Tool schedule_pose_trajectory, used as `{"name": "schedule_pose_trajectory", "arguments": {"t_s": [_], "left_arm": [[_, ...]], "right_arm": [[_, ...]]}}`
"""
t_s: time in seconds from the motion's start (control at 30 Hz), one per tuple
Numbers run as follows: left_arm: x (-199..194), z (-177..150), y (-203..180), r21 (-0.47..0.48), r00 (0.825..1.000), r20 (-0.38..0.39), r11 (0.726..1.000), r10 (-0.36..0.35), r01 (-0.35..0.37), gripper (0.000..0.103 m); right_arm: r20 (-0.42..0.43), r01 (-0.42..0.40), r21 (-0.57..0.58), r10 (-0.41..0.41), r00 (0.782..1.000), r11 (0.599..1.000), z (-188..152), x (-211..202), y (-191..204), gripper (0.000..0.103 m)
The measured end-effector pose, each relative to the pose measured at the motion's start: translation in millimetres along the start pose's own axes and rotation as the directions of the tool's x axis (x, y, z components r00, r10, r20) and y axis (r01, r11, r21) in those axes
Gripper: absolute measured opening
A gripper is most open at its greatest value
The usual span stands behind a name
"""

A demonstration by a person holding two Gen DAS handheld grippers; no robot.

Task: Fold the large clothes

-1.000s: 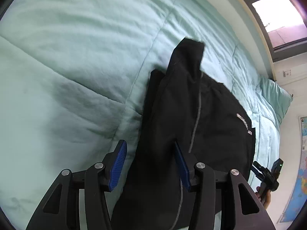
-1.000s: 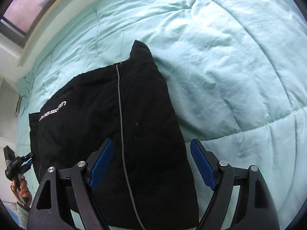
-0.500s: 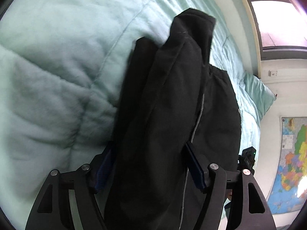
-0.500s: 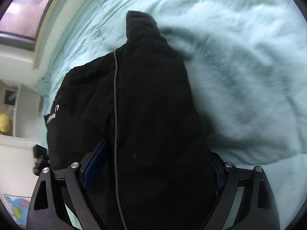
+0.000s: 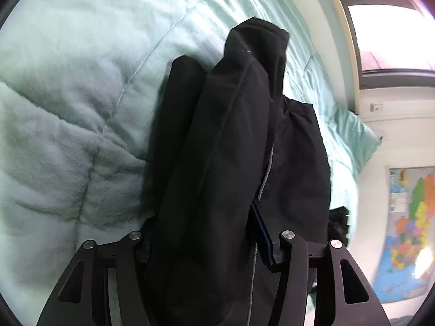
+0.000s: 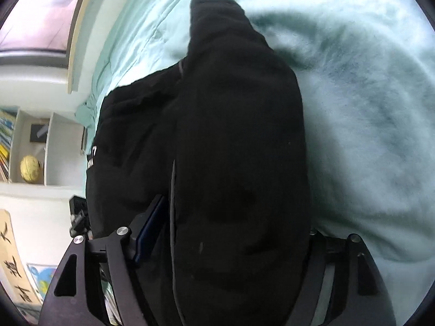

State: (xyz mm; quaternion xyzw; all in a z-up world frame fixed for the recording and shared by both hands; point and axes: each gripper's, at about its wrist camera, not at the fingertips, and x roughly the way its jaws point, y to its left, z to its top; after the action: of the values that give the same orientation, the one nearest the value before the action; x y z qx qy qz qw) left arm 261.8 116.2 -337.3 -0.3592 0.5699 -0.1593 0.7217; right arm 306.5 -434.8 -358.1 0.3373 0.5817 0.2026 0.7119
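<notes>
A large black garment with a thin grey stripe and white lettering lies on a pale green quilt. My left gripper is shut on a thick fold of its near edge, and the cloth hides the left finger. In the right wrist view the same black garment bulges up between the jaws of my right gripper, which is shut on it. Only its left blue pad shows. The held edge is lifted off the quilt.
A wall and window run along the bed's far side. A pillow lies at the bed's head. A coloured map hangs on the wall. White shelves with a yellow ball stand beyond the bed.
Both grippers moved onto the garment's near edge, closed on it from open, and lifted it. The cloth now bunches up between the fingers and the cameras tilt toward the far wall.
</notes>
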Motion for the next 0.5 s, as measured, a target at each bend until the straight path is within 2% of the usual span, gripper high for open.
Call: {"name": "schedule_pose_trajectory", "arguments": {"t_s": [0.03, 0.07, 0.13, 0.3, 0.5], "left_arm": [[-6, -4, -11, 0.043, 0.999, 0.027, 0.999, 0.02, -0.021, 0.043], [-12, -9, -18, 0.072, 0.999, 0.045, 0.997, 0.022, -0.025, 0.036], [-31, -20, -35, 0.109, 0.996, 0.084, 0.994, -0.015, 0.005, 0.033], [-77, -55, -87, 0.202, 0.984, 0.141, 0.976, -0.112, 0.082, 0.031], [-140, -112, -148, 0.338, 0.967, 0.185, 0.936, -0.173, 0.103, 0.03]], "right_arm": [[0.009, 0.004, -0.011, -0.003, 1.0, 1.0, -2, -5, 3, 0.061], [0.025, 0.019, -0.038, -0.018, 1.0, 0.999, -7, -10, 11, 0.055], [0.057, 0.044, -0.091, -0.039, 0.998, 0.995, -14, -19, 27, 0.04], [0.132, 0.014, -0.168, 0.009, 0.991, 0.986, -53, -63, 74, 0.034], [0.178, 0.039, -0.279, 0.011, 0.984, 0.96, -117, -120, 131, 0.034]]}}
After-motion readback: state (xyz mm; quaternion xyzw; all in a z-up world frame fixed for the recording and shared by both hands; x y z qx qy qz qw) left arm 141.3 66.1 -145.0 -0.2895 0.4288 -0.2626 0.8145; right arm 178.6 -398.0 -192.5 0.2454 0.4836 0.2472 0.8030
